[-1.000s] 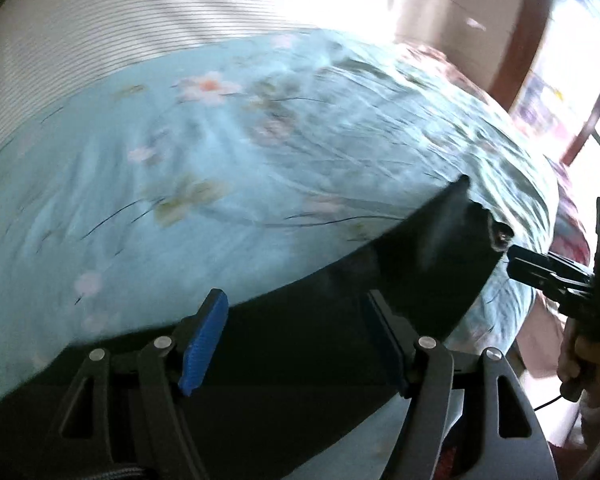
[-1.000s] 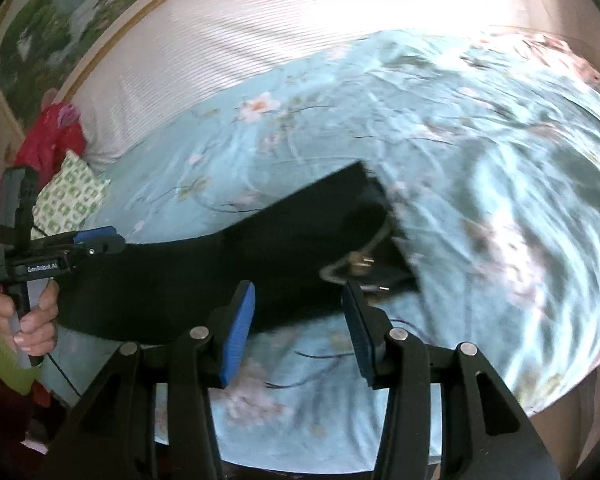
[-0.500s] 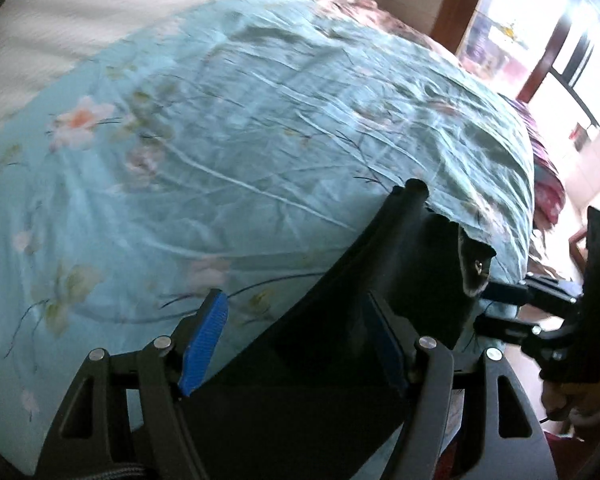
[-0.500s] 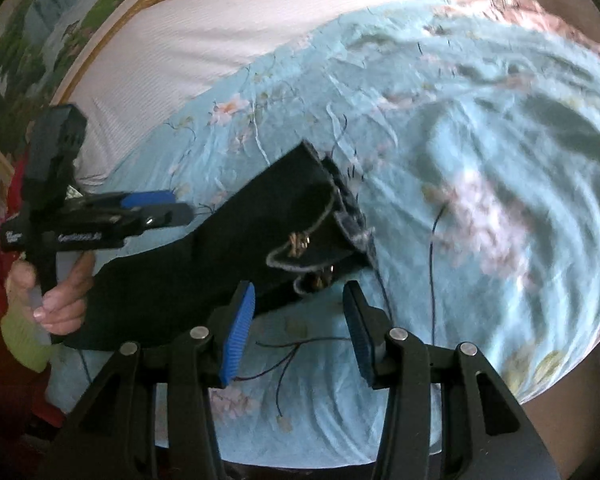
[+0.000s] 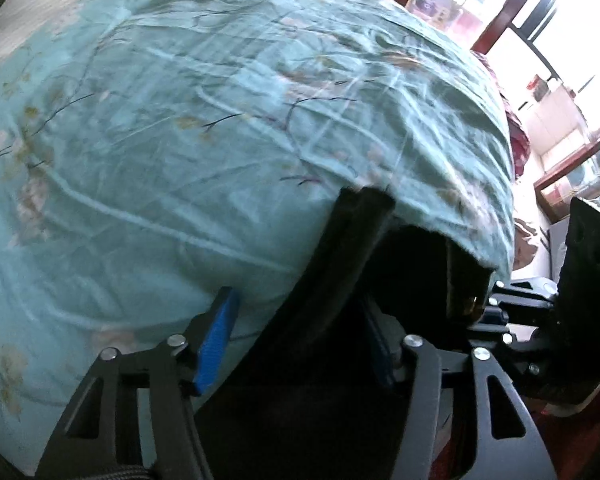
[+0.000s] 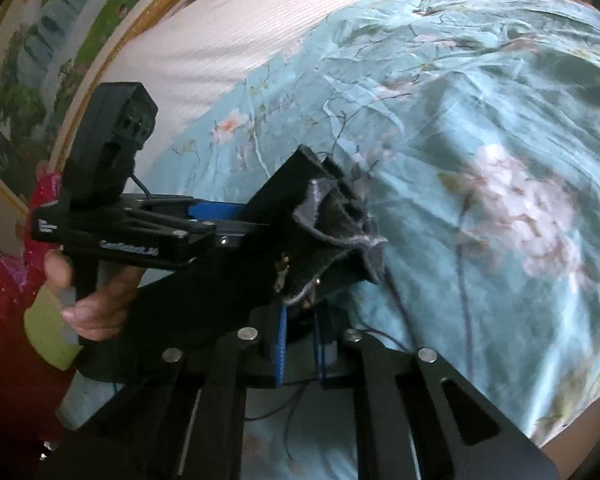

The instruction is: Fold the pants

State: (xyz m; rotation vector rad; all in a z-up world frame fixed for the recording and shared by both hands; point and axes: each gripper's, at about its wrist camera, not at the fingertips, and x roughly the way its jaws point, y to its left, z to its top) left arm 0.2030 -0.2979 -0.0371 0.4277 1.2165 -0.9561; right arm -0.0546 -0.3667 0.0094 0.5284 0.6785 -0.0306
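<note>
Bed, teal floral sheet (image 5: 180, 160), filling both views. Black pants (image 6: 236, 280) now lifting off sheet; a second ago lying flat. I'm judging first fold beginning. Right gripper (image 6: 300, 344) closing from wide onto waistband edge, pinching pants. Left gripper (image 5: 296, 344) gaping wide, pants draped between fingers, not clamped; in right view it is alongside pants.

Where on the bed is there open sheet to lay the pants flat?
Free: the floral sheet beyond and right of the black pants, up to the white striped cover. Crowded: the near edge, where the left hand-held gripper and right hand-held gripper bunch the pants.
</note>
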